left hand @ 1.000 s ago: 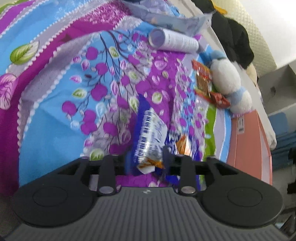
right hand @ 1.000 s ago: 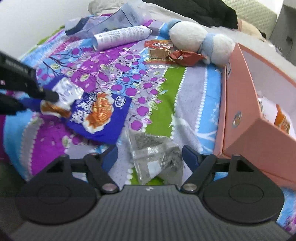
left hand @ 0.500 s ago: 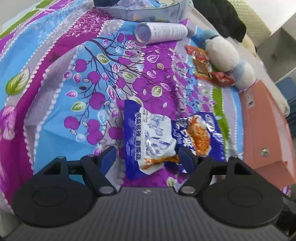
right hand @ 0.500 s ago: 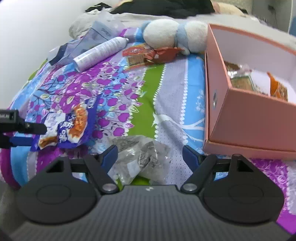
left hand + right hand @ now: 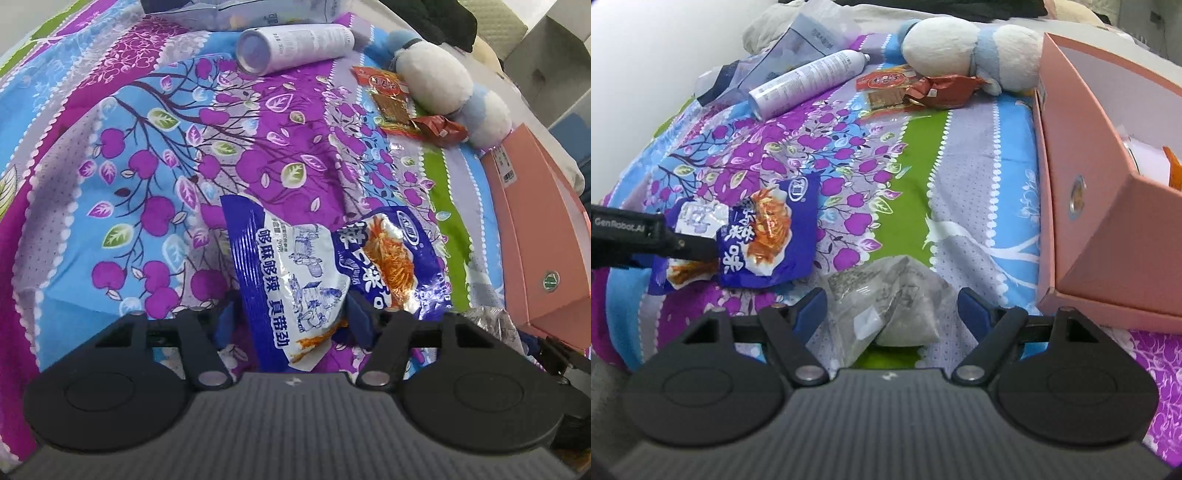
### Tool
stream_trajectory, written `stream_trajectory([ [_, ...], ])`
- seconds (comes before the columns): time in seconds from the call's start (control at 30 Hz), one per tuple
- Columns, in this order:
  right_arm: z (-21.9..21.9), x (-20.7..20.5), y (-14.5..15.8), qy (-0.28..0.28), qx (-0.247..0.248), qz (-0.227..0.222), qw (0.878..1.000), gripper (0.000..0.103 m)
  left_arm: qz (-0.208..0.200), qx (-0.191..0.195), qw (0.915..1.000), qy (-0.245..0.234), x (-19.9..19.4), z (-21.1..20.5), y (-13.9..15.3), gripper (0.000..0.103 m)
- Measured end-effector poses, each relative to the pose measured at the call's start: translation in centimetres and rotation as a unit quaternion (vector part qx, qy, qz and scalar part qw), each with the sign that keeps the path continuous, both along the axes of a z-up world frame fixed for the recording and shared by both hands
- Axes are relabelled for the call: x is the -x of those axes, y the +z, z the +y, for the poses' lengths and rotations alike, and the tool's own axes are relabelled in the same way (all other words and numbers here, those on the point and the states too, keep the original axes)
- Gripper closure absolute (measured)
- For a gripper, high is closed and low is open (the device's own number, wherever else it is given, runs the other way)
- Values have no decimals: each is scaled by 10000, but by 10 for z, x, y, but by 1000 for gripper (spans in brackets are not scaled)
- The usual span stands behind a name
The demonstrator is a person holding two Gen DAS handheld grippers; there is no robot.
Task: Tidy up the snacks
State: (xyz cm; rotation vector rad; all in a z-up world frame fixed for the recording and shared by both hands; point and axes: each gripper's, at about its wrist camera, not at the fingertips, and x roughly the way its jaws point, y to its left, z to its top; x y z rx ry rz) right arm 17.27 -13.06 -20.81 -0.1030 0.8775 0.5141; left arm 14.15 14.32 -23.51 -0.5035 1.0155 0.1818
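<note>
The floral bedspread supports all items. The pink cardboard box sits open at its right edge, snacks inside. The blue noodle-snack packet lies folded on the bedspread; the left gripper straddles its near end, jaws spread. The right gripper, jaws spread, straddles the clear snack bag.
</note>
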Motion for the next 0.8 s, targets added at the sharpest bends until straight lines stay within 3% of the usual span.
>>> stream_trajectory([
  [0.17, 0, -2, 6, -17, 39, 97, 9999, 29, -81, 95, 9999, 26, 1, -3, 4, 57],
  [0.33, -2, 1, 16, -105, 86, -70, 9999, 53, -209, 273, 9994, 96, 7, -7, 10, 62],
  [0.4, -6, 1, 21, -164, 66, -127, 9998, 71, -275, 339, 9990, 137, 11, -11, 13, 62],
  [0.5, -11, 1, 24, -217, -29, -51, 9997, 71, -397, 427, 9981, 199, 18, -16, 20, 62],
  [0.63, -22, 7, 23, -419, -275, 6, 9987, 70, -524, 461, 9972, 257, 28, -22, 28, 62],
  [0.73, -35, 11, 21, -712, -515, 114, 9961, 60, -562, 490, 9968, 282, 37, -24, 31, 62],
  [0.8, -42, 15, 19, -802, -663, 185, 9944, 25, -559, 538, 9965, 301, 42, -22, 31, 63],
])
